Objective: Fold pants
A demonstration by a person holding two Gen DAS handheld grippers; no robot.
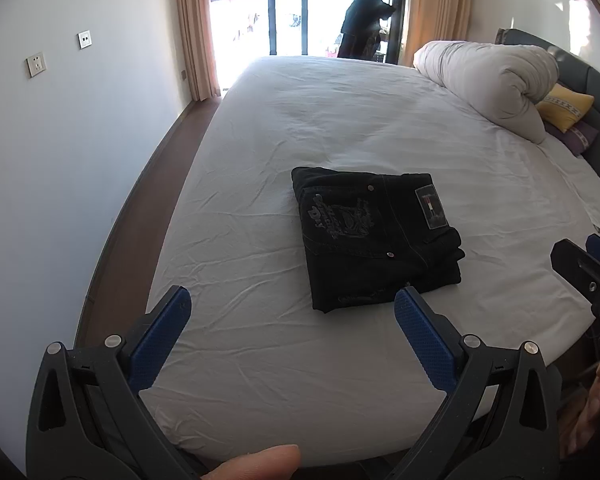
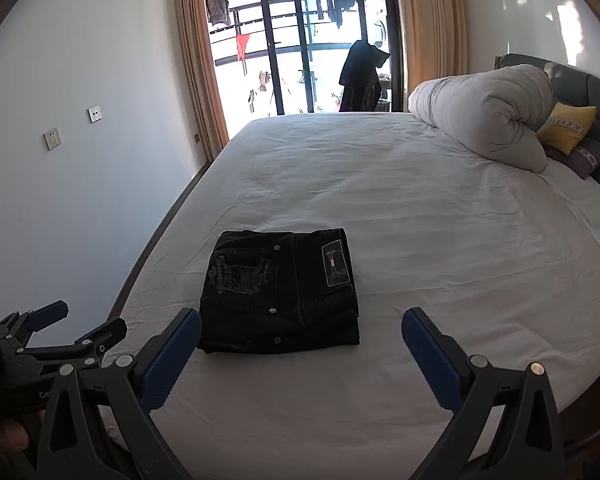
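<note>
Left tool (image 1: 292, 308) hangs over the near edge of the bed (image 1: 340, 112), blue pads spread wide, nothing between them. Right tool (image 2: 302, 328) does the same beside it, jaws gaping, gripping nothing. Just beyond both sit the black pants (image 1: 374, 236), folded into a squarish bundle, printed back pocket and label patch facing up, lying flat on the white sheet in the near half of the bed, clear of both tools. Over at the far right corner, a rolled duvet (image 1: 496, 80) rests against the headboard, with a yellow pillow (image 1: 564, 106) just beside it.
</note>
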